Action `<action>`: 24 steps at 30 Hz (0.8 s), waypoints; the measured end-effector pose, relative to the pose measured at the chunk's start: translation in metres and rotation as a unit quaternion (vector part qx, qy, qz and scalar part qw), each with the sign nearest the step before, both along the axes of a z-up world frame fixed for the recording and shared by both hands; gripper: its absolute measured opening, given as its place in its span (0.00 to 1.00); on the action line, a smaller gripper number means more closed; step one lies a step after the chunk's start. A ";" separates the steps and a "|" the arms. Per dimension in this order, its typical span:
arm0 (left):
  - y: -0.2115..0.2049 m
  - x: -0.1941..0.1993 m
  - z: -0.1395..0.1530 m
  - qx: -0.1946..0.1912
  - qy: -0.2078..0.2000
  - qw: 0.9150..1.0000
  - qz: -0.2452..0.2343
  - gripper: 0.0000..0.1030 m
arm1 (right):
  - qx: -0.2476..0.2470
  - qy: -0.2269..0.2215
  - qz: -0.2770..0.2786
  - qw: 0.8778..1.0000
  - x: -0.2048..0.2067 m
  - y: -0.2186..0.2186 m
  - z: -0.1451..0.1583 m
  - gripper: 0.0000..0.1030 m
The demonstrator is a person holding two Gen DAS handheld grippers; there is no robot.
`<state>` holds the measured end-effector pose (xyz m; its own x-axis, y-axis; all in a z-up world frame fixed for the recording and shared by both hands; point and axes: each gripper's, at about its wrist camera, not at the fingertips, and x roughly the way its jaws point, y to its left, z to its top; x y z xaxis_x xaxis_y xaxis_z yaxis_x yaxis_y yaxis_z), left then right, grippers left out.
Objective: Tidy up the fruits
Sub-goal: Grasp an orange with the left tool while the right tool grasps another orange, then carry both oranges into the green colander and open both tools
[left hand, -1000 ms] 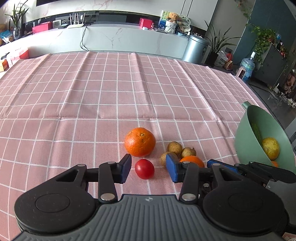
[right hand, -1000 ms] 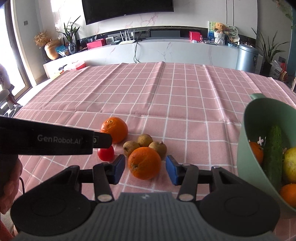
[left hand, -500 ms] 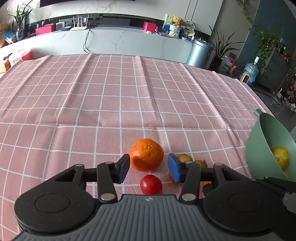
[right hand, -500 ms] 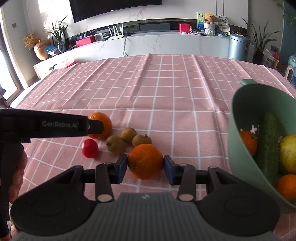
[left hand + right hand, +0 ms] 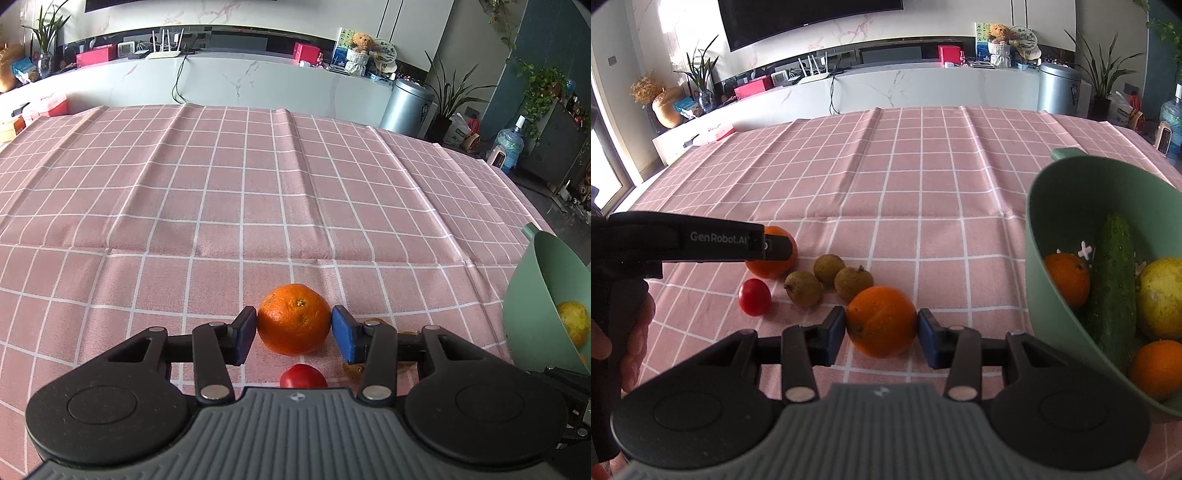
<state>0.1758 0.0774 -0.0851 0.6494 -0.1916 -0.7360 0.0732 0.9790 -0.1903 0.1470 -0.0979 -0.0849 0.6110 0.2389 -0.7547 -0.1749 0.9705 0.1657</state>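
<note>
My left gripper (image 5: pixel 293 334) has its blue pads on both sides of an orange (image 5: pixel 293 318) on the pink checked cloth; a small gap shows at the right pad. A red tomato (image 5: pixel 303 376) lies just below it. My right gripper (image 5: pixel 881 332) is shut on a second orange (image 5: pixel 881 320) and both pads touch it. Three small brown fruits (image 5: pixel 827 280) and the tomato (image 5: pixel 754 296) lie to its left. The left gripper's arm (image 5: pixel 683 240) partly covers the first orange (image 5: pixel 774 258). A green bowl (image 5: pixel 1067 192) at the right holds a cucumber, oranges and a yellow fruit.
The green bowl's rim (image 5: pixel 535 251) shows at the right edge of the left wrist view. The cloth-covered table (image 5: pixel 221 184) stretches far ahead. A white counter, a bin and plants stand beyond it. A hand (image 5: pixel 635 332) holds the left gripper.
My left gripper moved forward from the tomato so that the orange now sits between its pads. My right gripper closed on the second orange and shifted toward the bowl.
</note>
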 end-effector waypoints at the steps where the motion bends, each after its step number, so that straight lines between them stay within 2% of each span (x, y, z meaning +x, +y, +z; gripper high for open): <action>1: -0.001 -0.001 0.000 0.003 -0.002 1.000 -0.001 0.48 | 0.001 -0.002 0.000 1.000 0.000 0.000 0.000 0.38; 6: 0.000 -0.007 0.008 0.003 -0.020 1.000 0.010 0.47 | 0.011 -0.007 0.000 1.000 -0.005 -0.004 0.004 0.38; 14: -0.008 -0.035 0.039 -0.010 -0.054 0.998 0.002 0.47 | 0.021 -0.039 0.008 0.999 -0.030 -0.014 0.035 0.37; 24: -0.035 -0.073 0.082 -0.061 -0.085 0.994 -0.036 0.47 | 0.025 -0.078 0.003 0.997 -0.068 -0.044 0.077 0.37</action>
